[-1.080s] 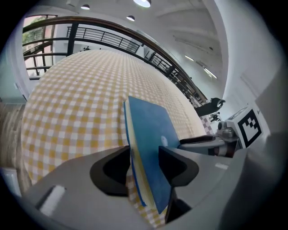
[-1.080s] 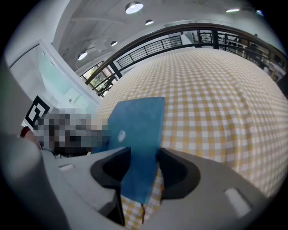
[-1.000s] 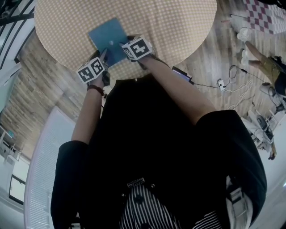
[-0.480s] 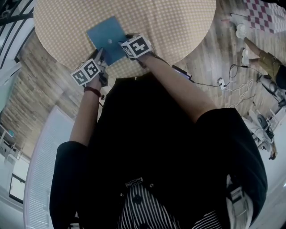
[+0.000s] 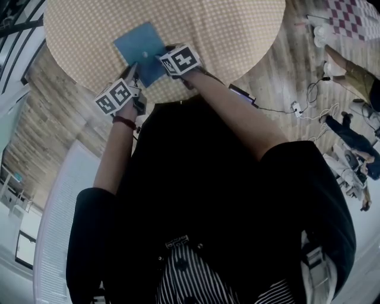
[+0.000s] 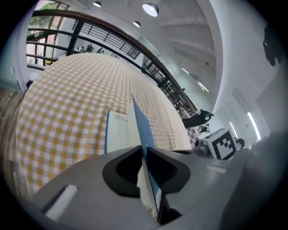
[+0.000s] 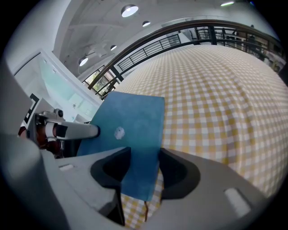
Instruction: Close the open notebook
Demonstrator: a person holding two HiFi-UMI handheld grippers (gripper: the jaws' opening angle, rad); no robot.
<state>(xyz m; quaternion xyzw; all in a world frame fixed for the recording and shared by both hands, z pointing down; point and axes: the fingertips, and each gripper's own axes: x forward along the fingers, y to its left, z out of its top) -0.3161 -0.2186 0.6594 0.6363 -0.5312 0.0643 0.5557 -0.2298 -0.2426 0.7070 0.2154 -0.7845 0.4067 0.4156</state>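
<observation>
The blue notebook [image 5: 142,50] lies on the round checked table [image 5: 225,29], near its front edge. My left gripper [image 6: 143,157] has its jaws closing on the raised blue cover [image 6: 138,128] together with a few pages; the cover stands almost on edge over the white page [image 6: 118,132]. In the head view that left gripper [image 5: 133,76] is at the book's near left corner. My right gripper [image 7: 145,166] stands open at the near right side, with the corner of the tilted cover [image 7: 130,121] showing between its jaws. A brown ribbon [image 7: 145,211] hangs below.
The table's front rim [image 5: 178,95] is just under both hands. On the wooden floor at the right lie cables [image 5: 297,110] and a checked mat [image 5: 350,18], and a person's legs [image 5: 350,136] show there. A railing [image 6: 112,36] runs behind the table.
My left gripper has drawn back and up from the book's near corner and its jaws have narrowed. The right gripper has stayed put.
</observation>
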